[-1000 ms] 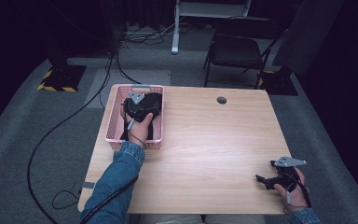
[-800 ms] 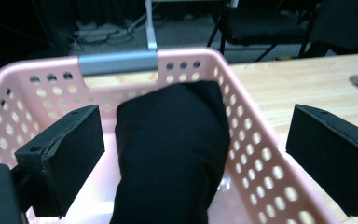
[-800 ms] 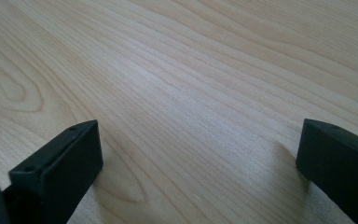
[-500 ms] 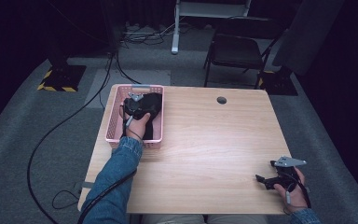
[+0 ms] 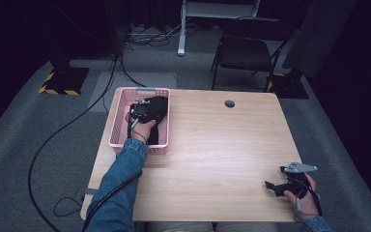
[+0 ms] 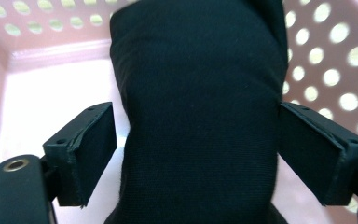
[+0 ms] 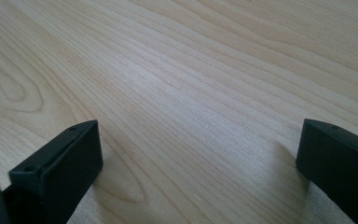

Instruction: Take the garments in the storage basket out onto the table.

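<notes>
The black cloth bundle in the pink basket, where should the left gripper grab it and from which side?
Grip the black cloth bundle across its narrower middle, coming down from above through the open top of the pink basket, whose walls block side approaches. The left gripper already straddles that waist; its jaws have just been closing, the right pad at the cloth, the left one a sliver off.

Left tool (image 6: 196, 154) lower in the pink basket (image 5: 121, 121), jaws just closing around the black cloth (image 6: 196, 93).

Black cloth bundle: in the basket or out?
In. The black cloth bundle lies inside the pink basket, perforated walls around it, between the left gripper's closing jaws.
</notes>
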Motion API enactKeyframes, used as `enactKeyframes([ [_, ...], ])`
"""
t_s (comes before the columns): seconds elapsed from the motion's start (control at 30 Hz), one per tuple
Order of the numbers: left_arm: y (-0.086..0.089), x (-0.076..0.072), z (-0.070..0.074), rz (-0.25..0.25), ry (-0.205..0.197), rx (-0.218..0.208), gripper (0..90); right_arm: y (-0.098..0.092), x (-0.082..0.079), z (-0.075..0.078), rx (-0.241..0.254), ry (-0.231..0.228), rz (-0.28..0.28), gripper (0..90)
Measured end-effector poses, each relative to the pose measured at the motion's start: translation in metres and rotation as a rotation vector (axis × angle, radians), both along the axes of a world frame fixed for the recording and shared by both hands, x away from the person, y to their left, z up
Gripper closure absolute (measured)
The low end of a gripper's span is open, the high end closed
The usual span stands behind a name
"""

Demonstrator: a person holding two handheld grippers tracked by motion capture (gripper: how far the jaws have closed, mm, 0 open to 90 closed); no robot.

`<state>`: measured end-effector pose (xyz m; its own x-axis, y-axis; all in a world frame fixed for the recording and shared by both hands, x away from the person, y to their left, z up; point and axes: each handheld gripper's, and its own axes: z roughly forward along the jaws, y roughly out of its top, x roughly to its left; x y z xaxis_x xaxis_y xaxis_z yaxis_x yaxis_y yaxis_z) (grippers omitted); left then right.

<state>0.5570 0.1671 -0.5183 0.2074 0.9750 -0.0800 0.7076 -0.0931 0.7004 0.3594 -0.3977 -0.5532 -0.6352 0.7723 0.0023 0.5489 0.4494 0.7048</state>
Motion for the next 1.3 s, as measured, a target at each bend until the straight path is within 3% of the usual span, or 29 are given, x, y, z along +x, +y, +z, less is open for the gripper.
enactKeyframes([
  [0.17,-0.002,0.003,-0.005,-0.013,0.039,0.023,15.4,0.0,0.0,0.0,0.0,0.0,0.0,0.2],
  [0.47,-0.001,0.005,-0.011,-0.048,0.092,0.045,28.4,0.0,0.0,0.0,0.0,0.0,0.0,0.2],
  [0.7,-0.003,0.003,-0.007,-0.057,0.095,0.062,48.0,0.0,0.0,0.0,-0.001,0.0,0.0,0.2],
  [0.8,-0.002,0.001,-0.004,-0.025,0.081,0.057,50.9,0.0,0.0,0.0,-0.001,0.001,0.0,0.2],
  [0.9,0.002,-0.002,0.007,0.007,0.037,0.054,51.4,0.0,0.0,0.0,-0.001,0.0,0.0,0.2],
  [1.07,0.001,-0.008,0.028,0.0,-0.033,0.065,51.3,0.0,0.0,0.0,0.0,0.0,0.0,0.2],
  [1.3,-0.002,-0.015,0.046,-0.009,-0.088,0.053,51.1,0.0,0.0,0.0,-0.001,0.0,0.0,0.2],
])
